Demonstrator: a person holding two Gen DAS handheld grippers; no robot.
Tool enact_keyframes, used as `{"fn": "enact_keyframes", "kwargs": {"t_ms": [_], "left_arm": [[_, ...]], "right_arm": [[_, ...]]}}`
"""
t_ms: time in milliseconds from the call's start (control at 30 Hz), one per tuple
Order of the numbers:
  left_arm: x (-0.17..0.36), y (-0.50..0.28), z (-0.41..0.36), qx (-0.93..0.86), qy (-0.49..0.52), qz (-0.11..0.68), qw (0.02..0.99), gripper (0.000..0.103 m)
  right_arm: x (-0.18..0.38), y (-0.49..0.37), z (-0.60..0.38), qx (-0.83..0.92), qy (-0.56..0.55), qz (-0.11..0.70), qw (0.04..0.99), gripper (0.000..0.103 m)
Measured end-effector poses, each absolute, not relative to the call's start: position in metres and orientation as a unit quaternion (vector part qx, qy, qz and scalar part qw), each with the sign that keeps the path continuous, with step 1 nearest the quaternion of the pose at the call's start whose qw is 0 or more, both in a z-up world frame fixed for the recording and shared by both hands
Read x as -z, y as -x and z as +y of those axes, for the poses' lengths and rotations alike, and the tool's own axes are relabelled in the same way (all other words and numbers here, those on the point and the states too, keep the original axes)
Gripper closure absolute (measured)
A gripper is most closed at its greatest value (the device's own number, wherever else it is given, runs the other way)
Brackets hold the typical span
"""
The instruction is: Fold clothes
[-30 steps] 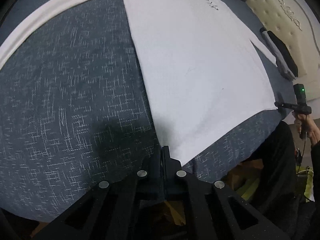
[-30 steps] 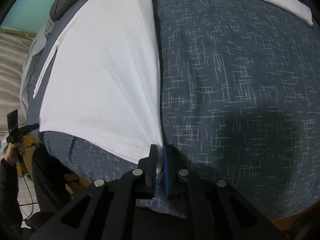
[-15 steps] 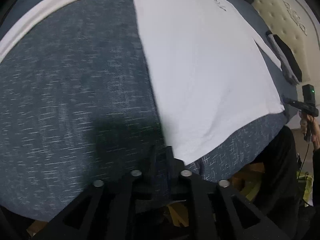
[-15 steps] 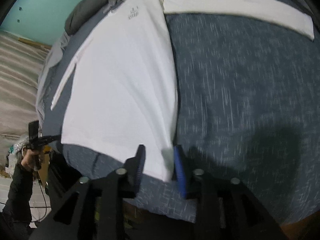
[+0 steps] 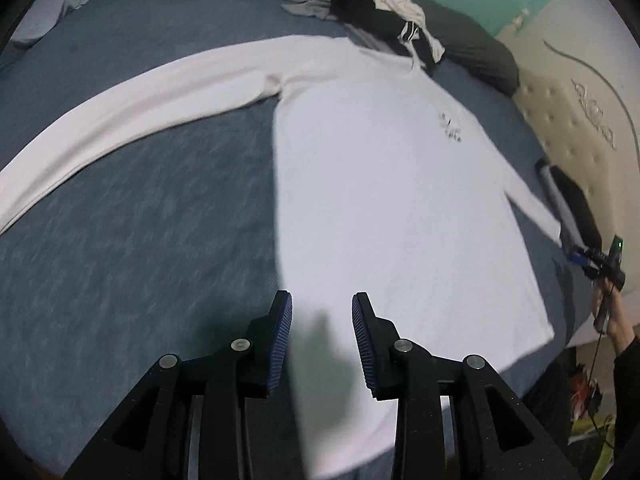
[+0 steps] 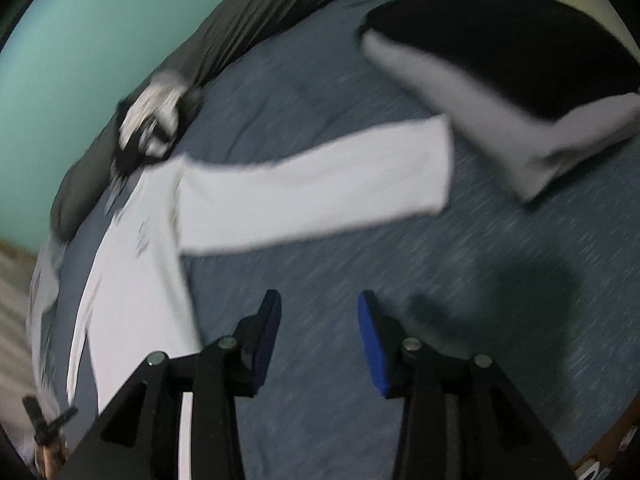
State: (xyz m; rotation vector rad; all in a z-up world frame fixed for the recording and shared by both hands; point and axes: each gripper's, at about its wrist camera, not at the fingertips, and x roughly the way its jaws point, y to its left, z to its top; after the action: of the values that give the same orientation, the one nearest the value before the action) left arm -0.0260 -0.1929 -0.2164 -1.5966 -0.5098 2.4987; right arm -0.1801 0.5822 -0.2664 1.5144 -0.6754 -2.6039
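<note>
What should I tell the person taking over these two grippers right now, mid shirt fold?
Left gripper: jaws open, empty, above the near hem of the white long-sleeve shirt.
Right gripper: jaws open, empty, over bare blue bedspread, just right of the shirt's body.
Shirt: lies flat, logo side up, on the bed, both sleeves spread out to the sides; the right-side sleeve reaches toward a black and grey pillow.
Done: shirt is spread out; no fold shows.
Left: fold both sleeves in, then the body.
</note>
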Motion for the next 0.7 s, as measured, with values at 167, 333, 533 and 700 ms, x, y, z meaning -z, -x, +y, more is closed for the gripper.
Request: {"fn": "enact_keyframes", "kwargs": {"t_ms": [167,333,533,700], "left_arm": [[0.228,0.068,-0.164,-0.832,0.515,-0.186,0.084,0.069],[0.239,0.106,-0.14,-0.833,0.51,-0.194,0.094,0.069],[0.251,0.126,-0.126,-0.836,0.502,-0.202,0.088,0.069],[0.259,0.132,-0.118,-0.838,0.498,-0.205,0.089,0.069]], "right_arm": [[0.277,0.205,0.614,0.844,-0.483,-0.233,-0.03,0.043],[0.294,0.227,0.626,0.843,-0.481,-0.232,-0.067,0.043],[0.318,0.245,0.623,0.84,-0.482,-0.237,-0.081,0.043],[0.324,0.254,0.612,0.848,-0.481,-0.197,-0.101,0.045]]}}
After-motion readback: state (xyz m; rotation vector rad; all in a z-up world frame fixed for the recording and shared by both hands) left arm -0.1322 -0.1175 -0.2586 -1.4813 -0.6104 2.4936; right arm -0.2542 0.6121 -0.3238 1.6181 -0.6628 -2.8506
